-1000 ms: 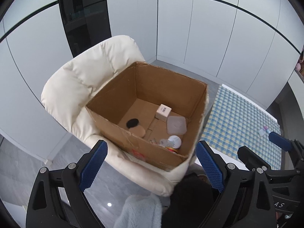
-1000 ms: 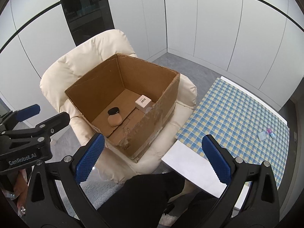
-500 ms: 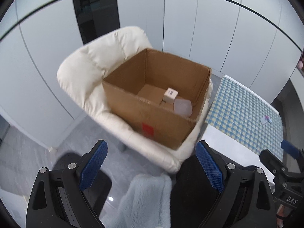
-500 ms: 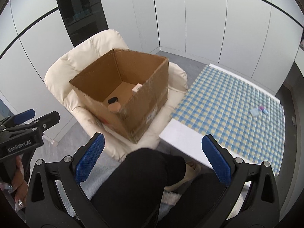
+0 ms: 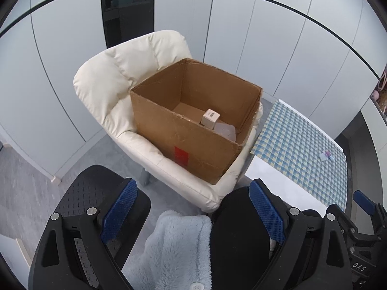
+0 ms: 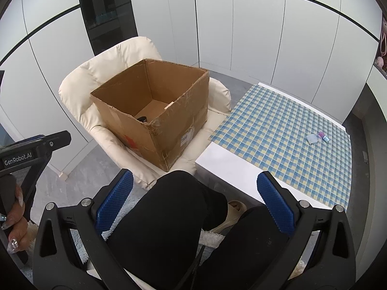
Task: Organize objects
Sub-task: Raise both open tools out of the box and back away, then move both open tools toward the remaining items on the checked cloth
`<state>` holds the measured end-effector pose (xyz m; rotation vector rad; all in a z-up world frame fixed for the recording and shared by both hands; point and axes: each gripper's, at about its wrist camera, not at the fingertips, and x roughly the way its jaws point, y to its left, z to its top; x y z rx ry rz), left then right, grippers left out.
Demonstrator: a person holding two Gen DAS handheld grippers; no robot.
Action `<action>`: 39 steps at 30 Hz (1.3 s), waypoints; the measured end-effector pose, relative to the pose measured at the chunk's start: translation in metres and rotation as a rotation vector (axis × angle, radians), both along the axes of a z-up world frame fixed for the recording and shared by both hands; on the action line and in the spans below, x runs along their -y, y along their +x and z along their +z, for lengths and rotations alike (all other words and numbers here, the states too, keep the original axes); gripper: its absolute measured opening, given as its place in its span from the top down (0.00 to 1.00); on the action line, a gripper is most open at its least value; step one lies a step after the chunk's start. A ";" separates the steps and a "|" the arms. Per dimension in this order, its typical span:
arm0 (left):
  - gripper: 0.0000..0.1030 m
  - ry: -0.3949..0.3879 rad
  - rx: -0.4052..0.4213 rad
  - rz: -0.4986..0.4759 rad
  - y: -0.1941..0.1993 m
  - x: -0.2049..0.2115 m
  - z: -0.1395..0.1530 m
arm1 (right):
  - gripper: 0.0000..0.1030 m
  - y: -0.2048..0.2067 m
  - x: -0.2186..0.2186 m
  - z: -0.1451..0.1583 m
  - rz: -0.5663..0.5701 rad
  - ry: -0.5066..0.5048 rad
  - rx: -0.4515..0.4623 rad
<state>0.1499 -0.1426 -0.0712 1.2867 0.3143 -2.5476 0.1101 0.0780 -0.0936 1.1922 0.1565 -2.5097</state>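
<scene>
An open cardboard box (image 5: 183,142) (image 6: 169,130) rests on a cream armchair (image 5: 116,89) (image 6: 79,96). Inside it lie a small beige carton (image 5: 211,118) and a translucent lid (image 5: 225,130); the right wrist view shows a dark object (image 6: 142,119) on the box floor. Small pale items (image 6: 316,138) (image 5: 326,155) lie on the blue checked tablecloth (image 6: 278,133) (image 5: 297,149). My left gripper (image 5: 193,207) is open and empty, held back from the box above a person's lap. My right gripper (image 6: 193,200) is also open and empty, above the person's black-clad legs (image 6: 174,222).
White cabinet panels and a dark glass column (image 5: 128,9) stand behind the armchair. A black chair seat (image 5: 96,193) and a pale blue fluffy garment (image 5: 179,246) are under the left gripper. The white table edge (image 6: 227,166) lies to the right of the box.
Both grippers pulled back from the box, which now looks smaller and farther. The box's outer front wall has come into view and less of its inside shows. The jaws stayed wide.
</scene>
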 end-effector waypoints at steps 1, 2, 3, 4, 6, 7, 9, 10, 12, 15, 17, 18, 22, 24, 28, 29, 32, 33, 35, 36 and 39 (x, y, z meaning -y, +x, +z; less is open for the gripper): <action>0.08 -0.009 -0.005 -0.006 -0.001 -0.002 0.001 | 0.00 -0.001 0.001 0.000 -0.004 0.000 0.000; 0.08 -0.019 -0.006 -0.013 -0.002 -0.005 0.002 | 0.00 -0.001 0.000 0.000 -0.008 0.001 0.000; 0.08 -0.027 -0.004 -0.023 -0.003 -0.009 0.003 | 0.00 -0.001 -0.002 0.001 -0.013 -0.002 0.002; 0.08 -0.031 -0.003 -0.030 -0.004 -0.012 0.003 | 0.00 -0.002 -0.004 0.001 -0.017 -0.007 0.003; 0.08 -0.031 -0.004 -0.045 -0.006 -0.018 0.003 | 0.00 -0.003 -0.008 0.002 -0.027 -0.016 0.004; 0.08 -0.033 -0.004 -0.052 -0.007 -0.020 0.003 | 0.00 -0.003 -0.011 0.002 -0.031 -0.021 0.004; 0.08 -0.051 -0.001 -0.064 -0.010 -0.026 0.003 | 0.00 -0.004 -0.014 0.002 -0.037 -0.024 0.007; 0.08 -0.059 -0.002 -0.069 -0.011 -0.029 0.003 | 0.00 -0.005 -0.016 0.002 -0.041 -0.024 0.008; 0.08 -0.069 -0.002 -0.083 -0.015 -0.037 0.003 | 0.00 -0.005 -0.020 0.002 -0.045 -0.029 0.009; 0.08 -0.067 -0.013 -0.103 -0.020 -0.048 0.005 | 0.00 -0.007 -0.026 0.002 -0.058 -0.036 0.013; 0.08 -0.068 -0.019 -0.113 -0.024 -0.056 0.005 | 0.00 -0.009 -0.032 0.002 -0.068 -0.045 0.015; 0.08 -0.065 -0.019 -0.117 -0.026 -0.059 0.004 | 0.00 -0.009 -0.035 0.003 -0.076 -0.052 0.015; 0.08 -0.062 0.004 -0.154 -0.037 -0.074 -0.003 | 0.00 -0.011 -0.047 0.002 -0.102 -0.068 0.014; 0.08 -0.062 0.017 -0.177 -0.043 -0.083 -0.007 | 0.00 -0.012 -0.053 0.000 -0.118 -0.070 0.019; 0.08 -0.060 0.025 -0.216 -0.053 -0.099 -0.013 | 0.00 -0.013 -0.072 -0.005 -0.170 -0.064 0.025; 0.08 -0.059 0.028 -0.227 -0.056 -0.104 -0.014 | 0.00 -0.013 -0.078 -0.006 -0.185 -0.065 0.028; 0.08 -0.059 0.039 -0.267 -0.065 -0.122 -0.019 | 0.00 -0.015 -0.098 -0.011 -0.239 -0.068 0.037; 0.08 -0.059 0.044 -0.283 -0.068 -0.129 -0.021 | 0.00 -0.015 -0.105 -0.013 -0.259 -0.069 0.042; 0.08 -0.054 0.050 -0.313 -0.074 -0.142 -0.024 | 0.00 -0.016 -0.121 -0.017 -0.297 -0.071 0.048; 0.08 -0.053 0.053 -0.325 -0.076 -0.149 -0.026 | 0.00 -0.015 -0.129 -0.019 -0.317 -0.072 0.053; 0.08 -0.044 0.069 -0.372 -0.084 -0.171 -0.032 | 0.00 -0.013 -0.153 -0.026 -0.382 -0.073 0.065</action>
